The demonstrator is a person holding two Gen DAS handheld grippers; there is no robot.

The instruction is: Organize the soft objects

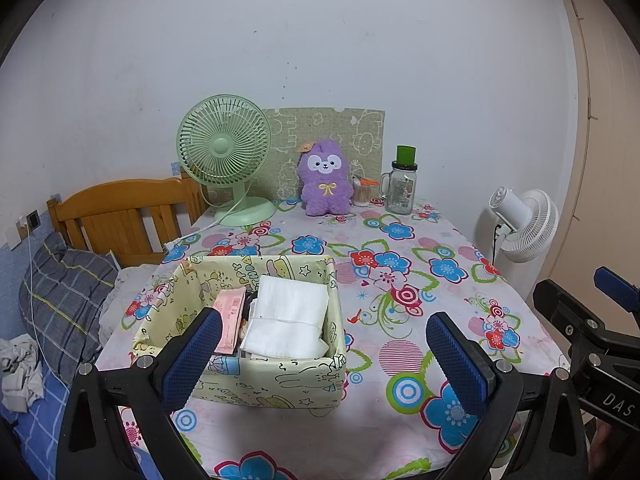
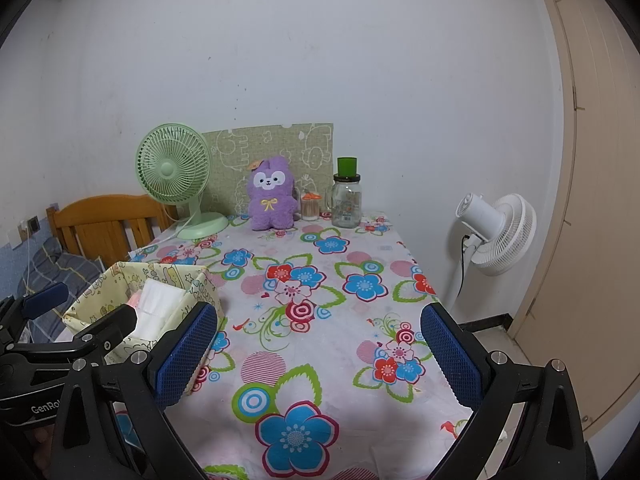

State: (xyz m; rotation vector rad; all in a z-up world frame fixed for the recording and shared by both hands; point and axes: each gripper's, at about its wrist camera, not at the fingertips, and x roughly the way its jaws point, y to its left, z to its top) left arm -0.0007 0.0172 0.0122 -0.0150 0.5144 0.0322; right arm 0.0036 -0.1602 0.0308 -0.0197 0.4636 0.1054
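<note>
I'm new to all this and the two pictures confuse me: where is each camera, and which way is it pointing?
Left wrist: sits on the left gripper, looking along its open blue fingers at the yellow fabric box; the right gripper shows at the edge.
Right wrist: sits on the right gripper, looking over the flowered tablecloth; the left gripper shows at the edge.
Shared: purple plush toy, green fan, glass jar, white fan.

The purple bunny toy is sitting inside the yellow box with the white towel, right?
Not quite. The purple bunny toy sits on the table at the back by the wall, between the green fan and the glass jar. The white towel is inside the yellow box. The left wrist view shows it.
</note>
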